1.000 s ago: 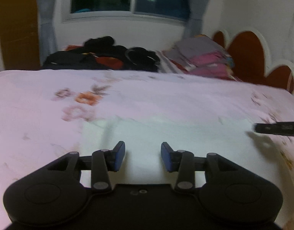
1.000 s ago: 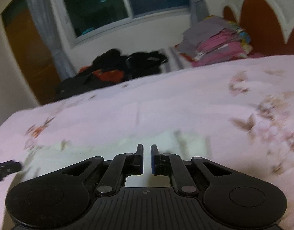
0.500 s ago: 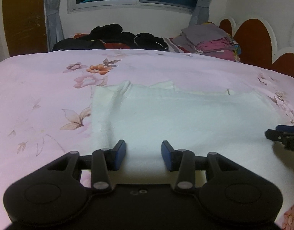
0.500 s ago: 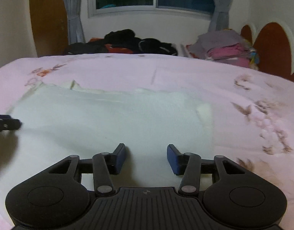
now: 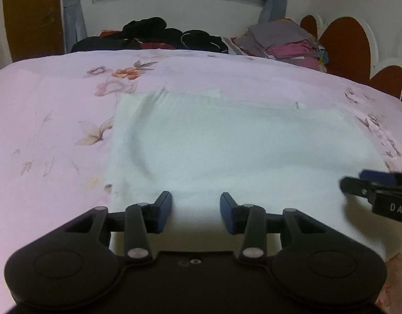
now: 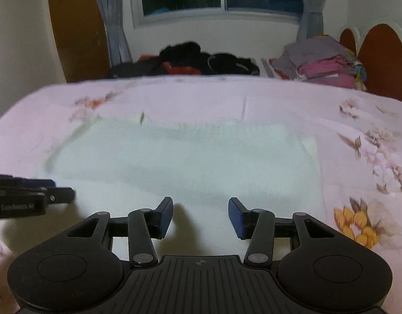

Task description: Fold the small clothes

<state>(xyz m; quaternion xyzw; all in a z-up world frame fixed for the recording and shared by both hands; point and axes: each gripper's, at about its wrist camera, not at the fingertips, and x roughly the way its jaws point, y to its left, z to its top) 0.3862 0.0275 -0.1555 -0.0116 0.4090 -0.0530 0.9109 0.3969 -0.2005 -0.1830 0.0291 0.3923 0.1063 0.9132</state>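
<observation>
A white cloth (image 5: 227, 151) lies spread flat on the pink flowered bedsheet (image 5: 49, 120); it also shows in the right wrist view (image 6: 190, 162). My left gripper (image 5: 196, 214) is open and empty over the cloth's near edge, toward its left side. My right gripper (image 6: 200, 216) is open and empty over the near edge, toward the right side. The right gripper shows at the right edge of the left wrist view (image 5: 379, 188). The left gripper shows at the left edge of the right wrist view (image 6: 30, 196).
A pile of dark clothes (image 5: 153, 34) lies at the far side of the bed. A stack of folded grey and pink clothes (image 5: 284, 41) sits at the far right by the red headboard (image 5: 350, 41). A window and curtains are behind.
The right gripper has opened from shut. Both grippers have drawn back toward the near edge of the cloth, which now lies flat and wider in view.
</observation>
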